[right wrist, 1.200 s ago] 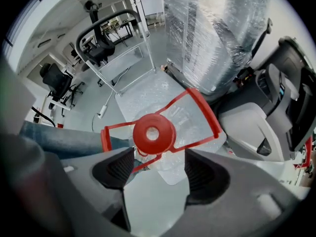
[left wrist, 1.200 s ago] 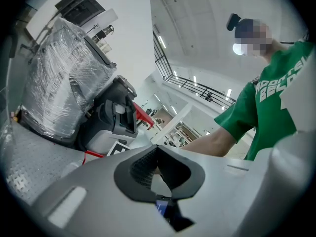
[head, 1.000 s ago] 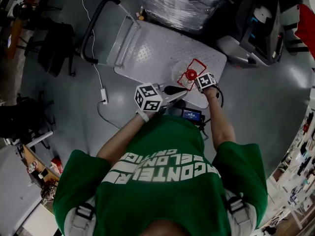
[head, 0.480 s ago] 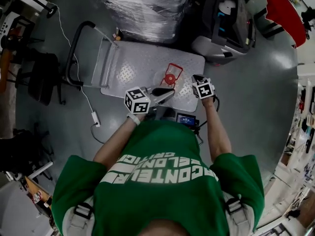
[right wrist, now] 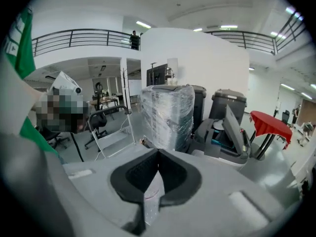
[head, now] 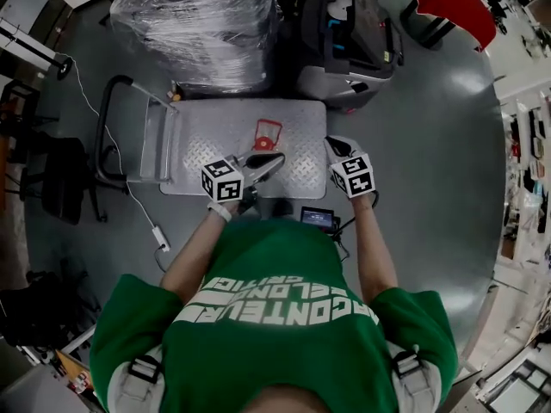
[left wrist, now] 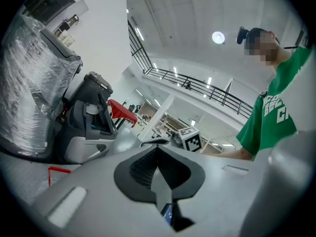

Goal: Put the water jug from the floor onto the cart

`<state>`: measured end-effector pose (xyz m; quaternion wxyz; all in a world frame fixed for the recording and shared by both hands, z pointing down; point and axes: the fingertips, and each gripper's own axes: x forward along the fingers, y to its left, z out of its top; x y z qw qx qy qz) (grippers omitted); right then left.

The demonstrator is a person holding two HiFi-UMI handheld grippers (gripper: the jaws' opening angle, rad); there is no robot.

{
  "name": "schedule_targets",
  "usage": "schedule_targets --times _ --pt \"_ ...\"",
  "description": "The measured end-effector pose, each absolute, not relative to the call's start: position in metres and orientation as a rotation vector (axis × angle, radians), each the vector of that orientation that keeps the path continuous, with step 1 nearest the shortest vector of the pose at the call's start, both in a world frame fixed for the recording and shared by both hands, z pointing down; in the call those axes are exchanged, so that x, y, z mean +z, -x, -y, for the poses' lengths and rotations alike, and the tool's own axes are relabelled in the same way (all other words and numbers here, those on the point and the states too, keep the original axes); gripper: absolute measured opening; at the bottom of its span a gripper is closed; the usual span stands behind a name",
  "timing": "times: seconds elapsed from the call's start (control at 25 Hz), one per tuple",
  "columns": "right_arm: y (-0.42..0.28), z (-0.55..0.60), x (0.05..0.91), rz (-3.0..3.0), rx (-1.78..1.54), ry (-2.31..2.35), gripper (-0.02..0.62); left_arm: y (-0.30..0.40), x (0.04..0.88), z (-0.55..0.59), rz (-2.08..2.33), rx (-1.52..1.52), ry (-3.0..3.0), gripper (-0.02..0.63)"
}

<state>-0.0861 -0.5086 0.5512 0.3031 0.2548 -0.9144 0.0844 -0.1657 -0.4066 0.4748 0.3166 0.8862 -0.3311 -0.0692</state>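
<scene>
the water jug (head: 267,135) is on the cart (head: 215,132) now, standing on the ribbed metal deck a little right of its middle, clear body with a red cap and red handle on top. in the head view it sits just above the centre of the frame.

both tongs hang close to it, and neither has hold of it. the left gripper (head: 274,159) sits just below the jug in the frame, its tip aimed up and to the right, close under the jug's lower edge. whether it brushes the jug i can't make out from here. the right gripper (head: 331,144) is off to the jug's right, over the cart's right end, with bare deck showing between the two.

the left gripper's own view shows its jaws drawn together with nothing in them. the right one is the same, jaws pinched to a thin seam and empty.

past the cart, in the upper left of the head view, stands a tall stack wrapped in plastic film (head: 198,20), and beside it, upper centre, a grey machine (head: 349,46) with its lid up. the cart's black push handle (head: 105,136) loops out at the left, and a white cable (head: 142,213) trails over the grey floor below it.
</scene>
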Motion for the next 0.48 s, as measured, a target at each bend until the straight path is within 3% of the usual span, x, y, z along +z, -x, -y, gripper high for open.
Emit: schedule_targets --times 0.48 --pt "0.018 0.485 0.477 2.555 0.236 -0.87 -0.008 0.162 0.458 0.415 0.942 -0.106 -2.395 0.009"
